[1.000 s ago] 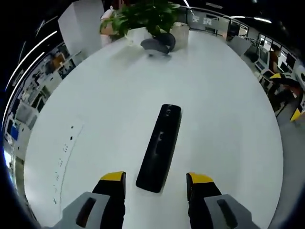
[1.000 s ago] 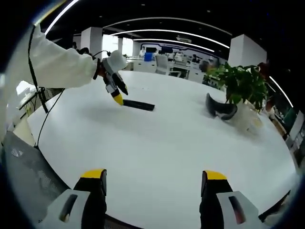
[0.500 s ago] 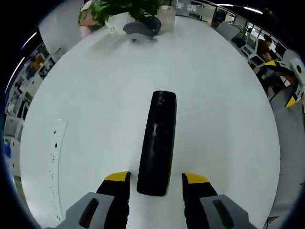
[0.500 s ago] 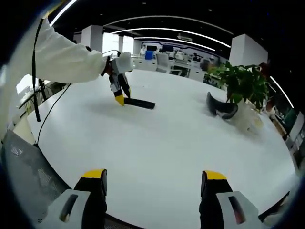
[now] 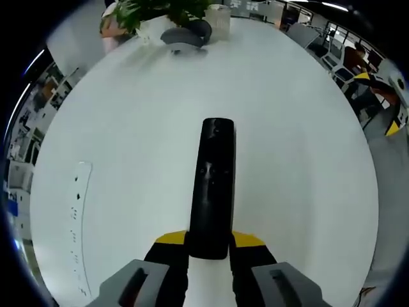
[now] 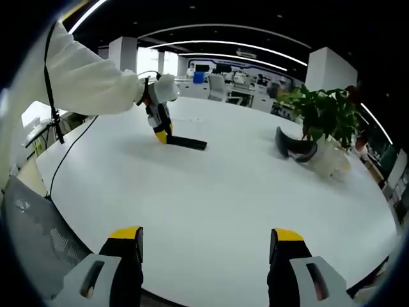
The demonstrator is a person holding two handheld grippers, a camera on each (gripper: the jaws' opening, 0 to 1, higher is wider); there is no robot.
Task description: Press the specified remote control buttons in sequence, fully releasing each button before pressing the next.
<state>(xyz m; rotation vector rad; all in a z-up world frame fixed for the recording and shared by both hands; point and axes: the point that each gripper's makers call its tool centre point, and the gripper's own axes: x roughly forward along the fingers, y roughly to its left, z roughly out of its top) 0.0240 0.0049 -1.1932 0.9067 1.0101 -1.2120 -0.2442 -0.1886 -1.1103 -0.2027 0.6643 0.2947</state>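
A long black remote control (image 5: 212,185) lies on the white round table (image 5: 128,141), pointing away from me. My left gripper (image 5: 209,244) is shut on the remote's near end, its yellow tips pressed against both sides. In the right gripper view the same remote (image 6: 187,142) lies far across the table, with the left gripper (image 6: 163,134) at its left end, held by a person in a white sleeve (image 6: 83,83). My right gripper (image 6: 204,240) stands open above the table's near edge, nothing between its fingers.
A potted green plant (image 6: 326,118) in a white pot and a dark curved object (image 6: 295,146) stand at the table's far side. A mesh chair back (image 6: 32,236) sits by the near left edge. Office desks ring the table.
The left gripper has slid forward and shut its jaws on the remote's near end. The right gripper has stayed still and open.
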